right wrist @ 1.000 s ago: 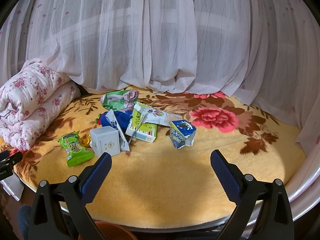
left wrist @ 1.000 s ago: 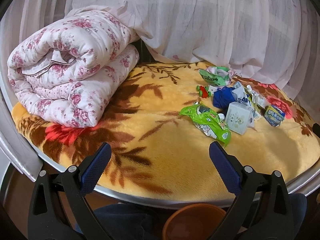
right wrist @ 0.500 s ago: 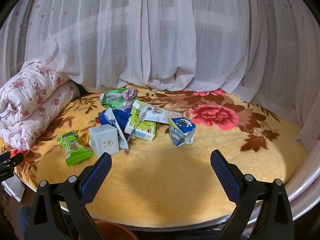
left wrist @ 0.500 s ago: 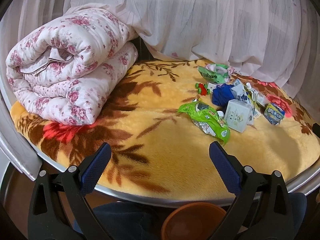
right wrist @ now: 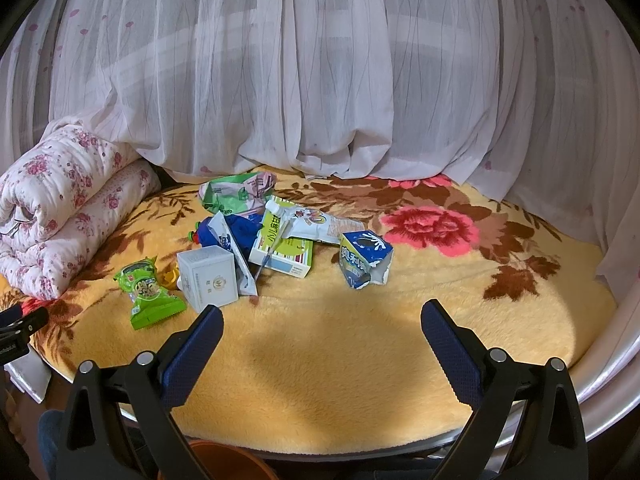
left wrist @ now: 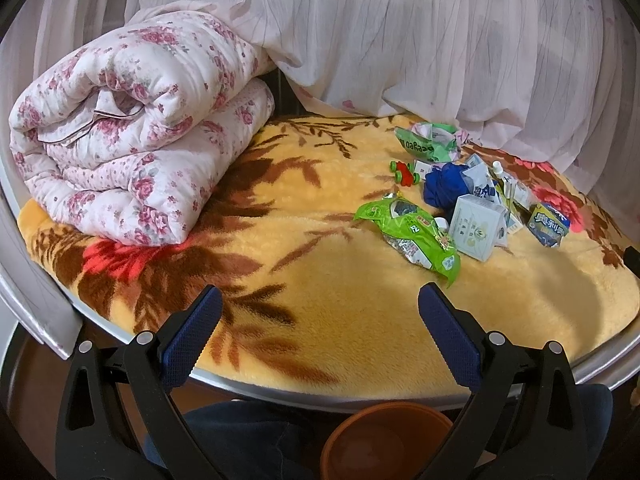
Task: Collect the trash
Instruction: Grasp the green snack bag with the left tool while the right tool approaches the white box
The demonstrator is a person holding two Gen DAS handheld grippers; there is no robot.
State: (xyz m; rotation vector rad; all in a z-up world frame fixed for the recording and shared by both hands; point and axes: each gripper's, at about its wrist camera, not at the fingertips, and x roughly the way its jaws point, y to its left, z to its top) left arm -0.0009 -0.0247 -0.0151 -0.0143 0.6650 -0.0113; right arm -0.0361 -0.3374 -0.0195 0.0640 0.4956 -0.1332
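A heap of trash lies on the yellow flowered blanket. It holds a green snack wrapper, a white carton box, a torn blue milk carton, a green-and-white medicine box, a crumpled green bag and a blue bundle. My left gripper is open and empty, short of the wrapper. My right gripper is open and empty, in front of the heap.
A rolled pink floral quilt lies at the left of the bed. White sheer curtains hang behind. An orange-brown bucket stands below the bed edge between my grippers. A small red-and-green toy lies by the heap.
Both grippers have drifted slightly; the heap sits a little lower and nearer in the right wrist view. Both stay open and empty.
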